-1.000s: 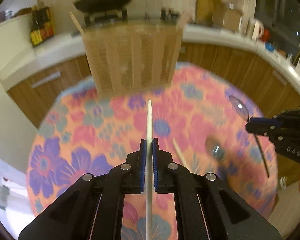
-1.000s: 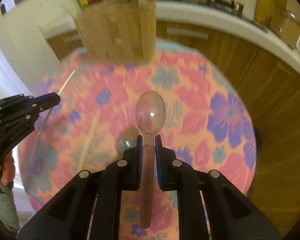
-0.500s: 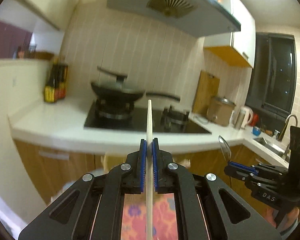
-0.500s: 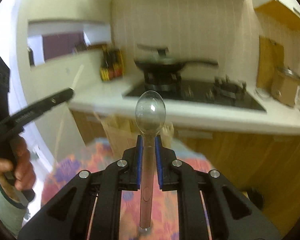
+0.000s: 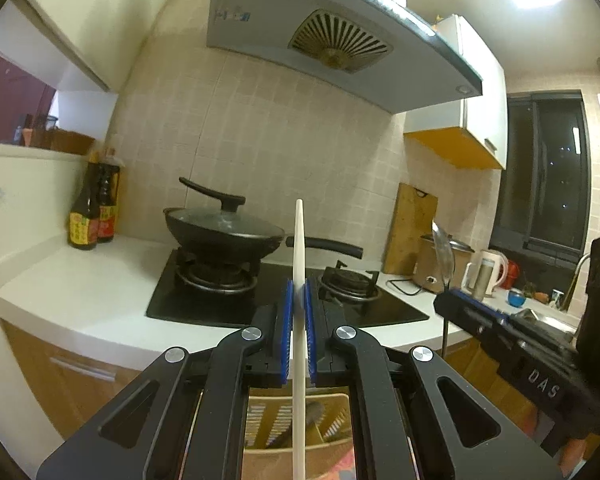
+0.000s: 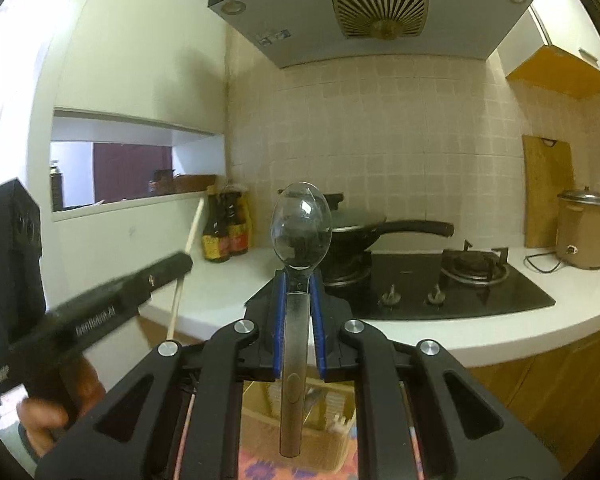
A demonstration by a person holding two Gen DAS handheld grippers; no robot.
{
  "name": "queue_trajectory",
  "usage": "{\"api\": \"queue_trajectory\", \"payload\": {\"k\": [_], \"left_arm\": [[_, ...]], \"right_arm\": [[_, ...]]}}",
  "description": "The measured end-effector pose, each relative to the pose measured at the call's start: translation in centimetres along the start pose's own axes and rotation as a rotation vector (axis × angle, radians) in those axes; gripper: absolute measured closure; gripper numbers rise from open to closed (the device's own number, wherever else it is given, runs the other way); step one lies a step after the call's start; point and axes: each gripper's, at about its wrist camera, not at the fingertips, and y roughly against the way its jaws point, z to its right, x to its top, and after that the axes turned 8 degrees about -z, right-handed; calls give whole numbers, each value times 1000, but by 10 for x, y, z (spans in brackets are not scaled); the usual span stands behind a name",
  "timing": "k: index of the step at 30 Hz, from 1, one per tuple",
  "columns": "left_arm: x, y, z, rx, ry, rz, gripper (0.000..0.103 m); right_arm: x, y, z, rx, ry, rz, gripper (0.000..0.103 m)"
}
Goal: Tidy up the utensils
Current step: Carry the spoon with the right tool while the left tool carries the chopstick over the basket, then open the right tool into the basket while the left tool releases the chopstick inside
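A black wok [image 5: 224,230] with a glass lid sits on the left burner of the stove [image 5: 284,300]. Two sauce bottles [image 5: 94,208] stand on the white bench [image 5: 72,292]. A cutting board [image 5: 410,228] leans on the tiled wall beside a brown cooker [image 6: 584,232], under the range hood [image 5: 336,44].

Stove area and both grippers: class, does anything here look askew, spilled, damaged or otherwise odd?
Nothing stands out. The left gripper clamps a chopstick upright, the right gripper clamps a spoon bowl-up, and the lidded wok sits squarely on its burner.
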Motion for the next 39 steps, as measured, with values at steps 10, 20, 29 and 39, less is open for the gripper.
{"api": "queue_trajectory", "payload": {"k": [10, 20, 29, 39], "left_arm": [[-10, -51, -15, 28, 26, -1, 99], [-16, -83, -16, 72, 13, 5, 99], [-35, -84, -15, 101, 16, 33, 96], [-44, -66, -29, 60, 57, -47, 66]], "right_arm": [[-17, -67, 27, -56, -79, -31, 93], [-34, -94, 54, -99, -129, -48, 93], [-43, -102, 54, -101, -138, -27, 93], [-49, -87, 46, -77, -96, -75, 79]]}}
